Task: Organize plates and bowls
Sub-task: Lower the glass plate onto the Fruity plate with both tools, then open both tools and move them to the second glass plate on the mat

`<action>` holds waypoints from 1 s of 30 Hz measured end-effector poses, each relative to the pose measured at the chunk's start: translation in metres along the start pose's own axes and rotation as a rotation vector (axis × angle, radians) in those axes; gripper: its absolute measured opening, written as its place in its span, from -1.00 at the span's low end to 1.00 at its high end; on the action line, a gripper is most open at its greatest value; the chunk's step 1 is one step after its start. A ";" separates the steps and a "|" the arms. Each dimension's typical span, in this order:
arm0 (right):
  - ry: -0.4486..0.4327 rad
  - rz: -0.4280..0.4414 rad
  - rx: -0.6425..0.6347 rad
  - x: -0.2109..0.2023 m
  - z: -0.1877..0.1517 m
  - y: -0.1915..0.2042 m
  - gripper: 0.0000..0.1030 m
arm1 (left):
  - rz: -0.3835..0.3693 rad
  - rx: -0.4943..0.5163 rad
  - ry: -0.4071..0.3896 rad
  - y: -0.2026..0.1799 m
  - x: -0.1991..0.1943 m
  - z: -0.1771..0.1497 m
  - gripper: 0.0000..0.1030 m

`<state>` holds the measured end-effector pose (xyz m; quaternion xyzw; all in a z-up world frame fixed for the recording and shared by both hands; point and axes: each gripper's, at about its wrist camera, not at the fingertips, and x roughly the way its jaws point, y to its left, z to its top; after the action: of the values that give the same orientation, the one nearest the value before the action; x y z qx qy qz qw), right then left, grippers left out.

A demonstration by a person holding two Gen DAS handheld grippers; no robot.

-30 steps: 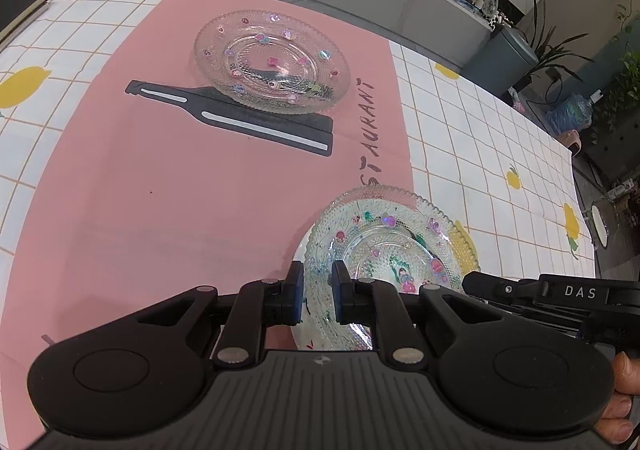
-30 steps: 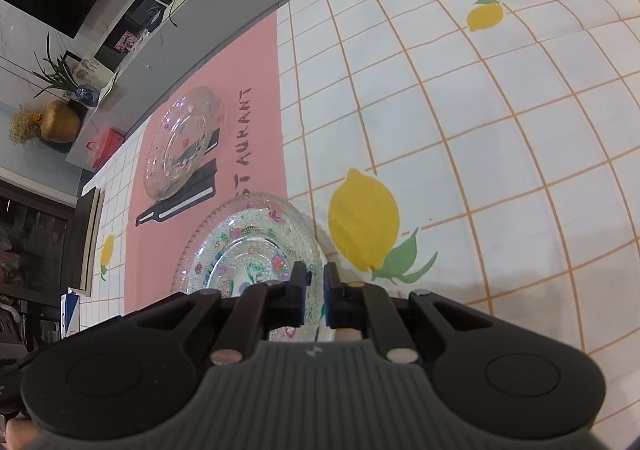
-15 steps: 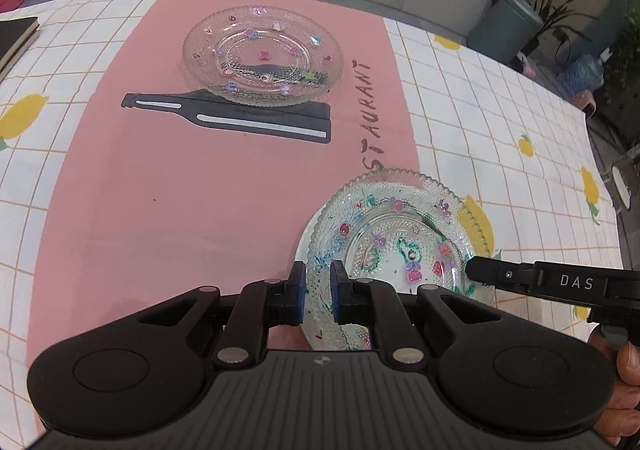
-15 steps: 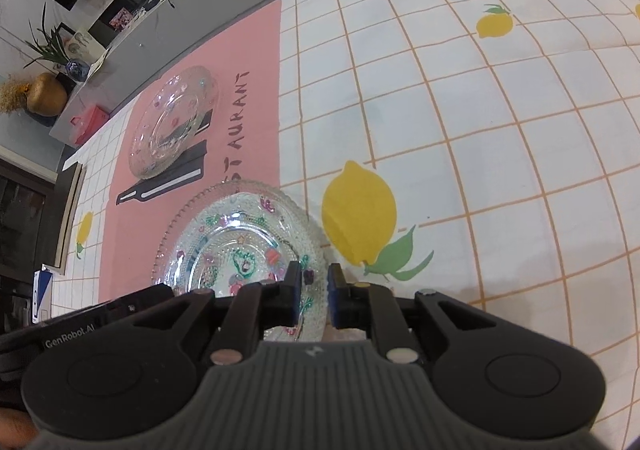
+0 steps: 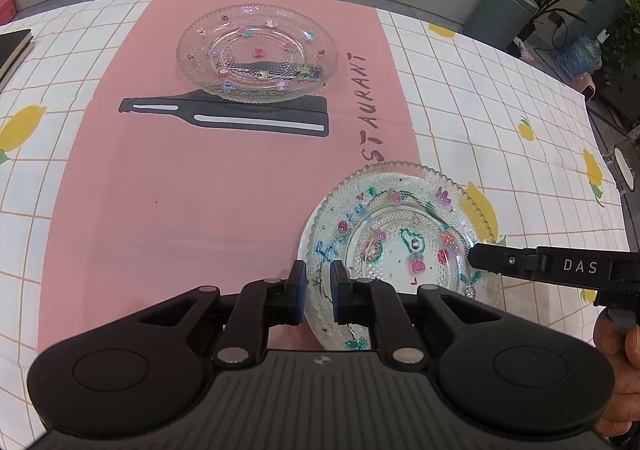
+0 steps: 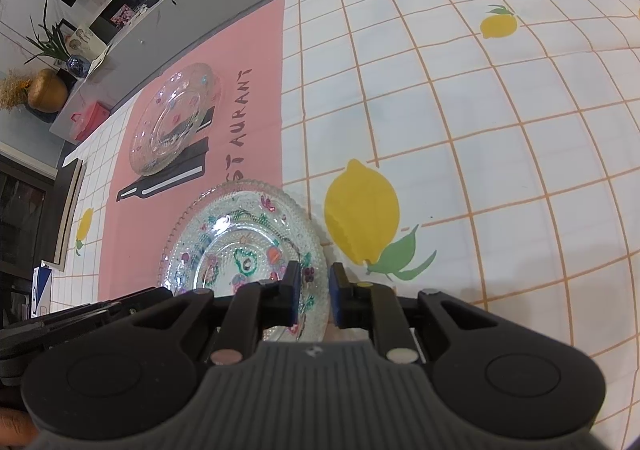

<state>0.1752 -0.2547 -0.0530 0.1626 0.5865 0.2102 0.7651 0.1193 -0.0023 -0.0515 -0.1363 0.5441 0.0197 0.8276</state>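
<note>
Left wrist view shows the left gripper [image 5: 318,292] pinching the near rim of the clear, bead-textured glass plate painted with coloured flowers [image 5: 400,238], its blue-padded fingers [image 5: 299,290] drawn close with the rim caught between them. This near plate lies across the right-hand edge of the pink placemat printed with a black bottle and the letters "STAURANT" [image 5: 180,186], partly on the mat and partly on the white, orange-gridded tablecloth with yellow lemons [image 5: 500,98]. A second clear glass plate dotted with small coloured stickers [image 5: 256,52] sits at the far end of the pink placemat, well apart from the first and covering part of the bottle print.

From the right wrist view, the right gripper [image 6: 314,296] straddles the opposite rim of the painted plate [image 6: 240,246]; its jaws are opening, the rim between them, and the pads appear to stand just clear of the glass.

The step in hand looks like a two-handed set-down or hand-over of the painted plate, with the right side letting go. The next move probably calls for the left grip alone to steady or carry the plate toward the stickered one for stacking; slick glass held on one edge could tip or slip.

Both grippers point steeply down at the table. A hand [image 5: 618,366] shows at the right edge of the left view.
</note>
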 end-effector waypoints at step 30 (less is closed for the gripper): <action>-0.060 0.132 0.092 -0.015 0.025 0.000 -0.36 | -0.101 -0.155 -0.151 0.064 -0.026 0.035 -0.69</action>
<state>0.1960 -0.2625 -0.0347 0.2422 0.5604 0.2281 0.7584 0.1281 0.0714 -0.0279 -0.2251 0.4695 0.0302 0.8532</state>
